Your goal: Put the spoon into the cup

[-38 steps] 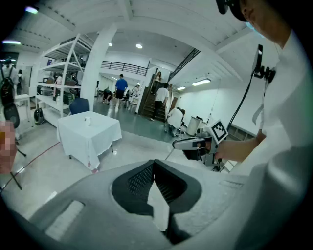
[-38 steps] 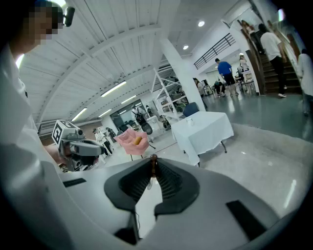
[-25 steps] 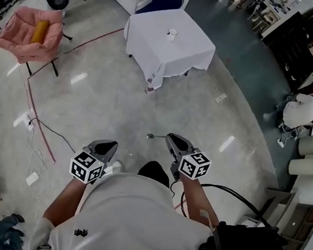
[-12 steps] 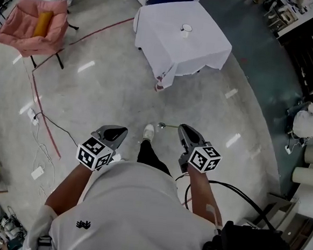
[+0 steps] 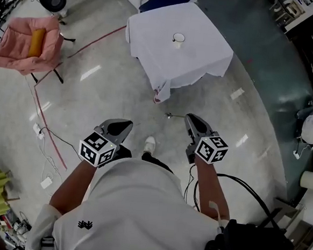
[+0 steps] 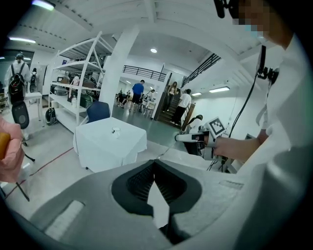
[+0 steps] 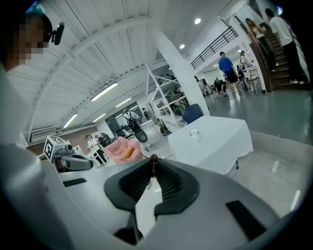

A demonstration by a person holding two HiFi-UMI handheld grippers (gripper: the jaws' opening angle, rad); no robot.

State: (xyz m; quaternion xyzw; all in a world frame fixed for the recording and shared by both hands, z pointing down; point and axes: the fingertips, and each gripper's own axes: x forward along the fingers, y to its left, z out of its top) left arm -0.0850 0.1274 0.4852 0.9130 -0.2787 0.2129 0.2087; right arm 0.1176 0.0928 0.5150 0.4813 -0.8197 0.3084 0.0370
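Right gripper view shows the right gripper (image 7: 153, 169) with its jaws pinched on the dark end of the spoon (image 7: 153, 164), which sits clamped right at the fingertips. In the head view the spoon sticks out sideways from those tips toward the person's left, its small bowl end hanging over the bare floor (image 5: 94, 90) with nothing under it. The left gripper (image 5: 127, 124) is held level with it on the other side of the person's body; its own view shows the jaw tips meeting with nothing between them, so it carries nothing. Just ahead of the person's shoe (image 5: 150, 144) there is open floor, and beyond that stands the table (image 5: 197, 57) under a white cloth that hangs down its sides. The cup (image 5: 178, 39) stands upright near the middle of the tabletop, alone, well apart from both grippers. To the far left a pink chair (image 5: 22, 49) sits clear of the route. I judge the step in hand to be the carry: the spoon is already held, but it has not yet reached the table, let alone the cup. The next move calls for closing the gap to the table, bringing the spoon over the cup's mouth, turning the wrist so that the free end points downward, lowering it inside the rim, and only then loosening the jaws. The cup looks light, so a knock could tip it.
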